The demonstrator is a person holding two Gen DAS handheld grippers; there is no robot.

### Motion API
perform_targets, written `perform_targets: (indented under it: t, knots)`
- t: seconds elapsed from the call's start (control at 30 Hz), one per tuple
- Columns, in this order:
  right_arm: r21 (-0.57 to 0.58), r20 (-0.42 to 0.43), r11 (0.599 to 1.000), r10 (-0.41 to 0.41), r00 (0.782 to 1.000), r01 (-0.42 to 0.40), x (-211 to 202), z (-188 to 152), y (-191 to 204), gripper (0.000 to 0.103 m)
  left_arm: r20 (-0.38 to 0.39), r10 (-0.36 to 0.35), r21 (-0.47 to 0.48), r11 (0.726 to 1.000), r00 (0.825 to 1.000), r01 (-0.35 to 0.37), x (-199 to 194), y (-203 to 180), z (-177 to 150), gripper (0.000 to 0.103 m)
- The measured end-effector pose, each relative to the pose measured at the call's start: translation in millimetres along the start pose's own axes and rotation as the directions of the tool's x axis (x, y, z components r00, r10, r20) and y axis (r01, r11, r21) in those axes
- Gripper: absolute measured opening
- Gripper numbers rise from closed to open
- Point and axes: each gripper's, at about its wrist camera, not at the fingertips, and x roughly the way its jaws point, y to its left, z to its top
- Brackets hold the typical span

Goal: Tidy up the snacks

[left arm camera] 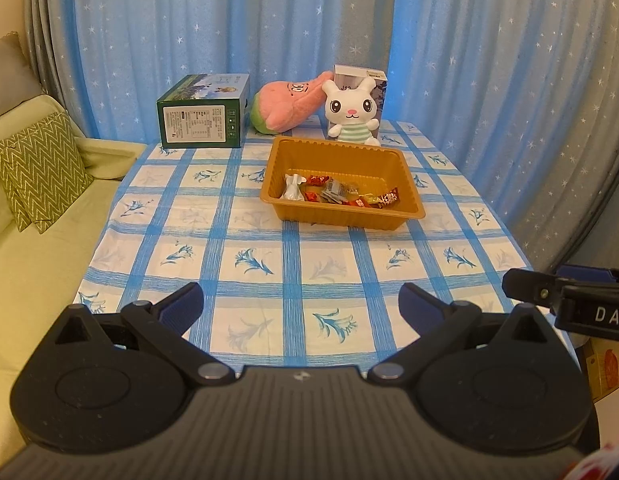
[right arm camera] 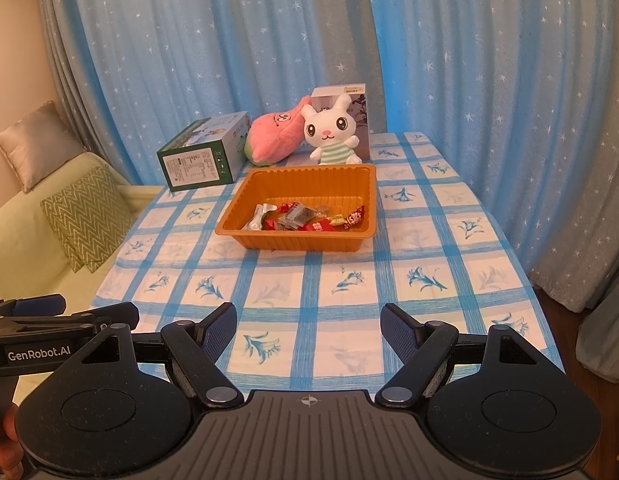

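Note:
An orange plastic tray [left arm camera: 409, 178] [right arm camera: 371, 196] stands in the far half of the blue-checked table. Several wrapped snacks [left arm camera: 341, 194] [right arm camera: 309, 218] lie in its near part, red, silver and yellow wrappers among them. My left gripper [left arm camera: 301, 300] hangs open over the table's near edge, nothing between its blue pads. My right gripper [right arm camera: 308, 320] is open too, at the same near edge, also with nothing in it. Both are well short of the tray. The right gripper's side [left arm camera: 565, 300] shows at the left wrist view's right edge, and the left gripper's side [right arm camera: 49, 320] at the right wrist view's left edge.
Behind the tray stand a green box [left arm camera: 203, 114] [right arm camera: 201, 154], a pink plush [left arm camera: 287, 106] [right arm camera: 273, 136], a white rabbit plush [left arm camera: 351, 114] [right arm camera: 333, 134] and a grey carton [left arm camera: 361, 76] [right arm camera: 341, 94]. A green sofa with a zigzag cushion [left arm camera: 41, 168] [right arm camera: 87, 220] is left; blue curtains behind.

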Motion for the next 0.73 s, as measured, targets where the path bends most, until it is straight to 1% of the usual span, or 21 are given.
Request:
perform_targets:
  t: [0.5, 0.73]
  knots:
    - [-0.001, -0.002, 1.0, 0.001, 1.0, -0.001, 0.6, -1.7, -0.7, 0.079, -0.002, 0.0, 0.0, 1.0, 1.0, 0.0, 0.6, -0.5, -0.3, 0.103]
    - [-0.001, -0.001, 1.0, 0.002, 1.0, -0.002, 0.8, -2.1, -0.7, 0.079, 0.003, -0.016, 0.004, 1.0, 1.0, 0.016, 1.5, -0.2, -9.0, 0.103]
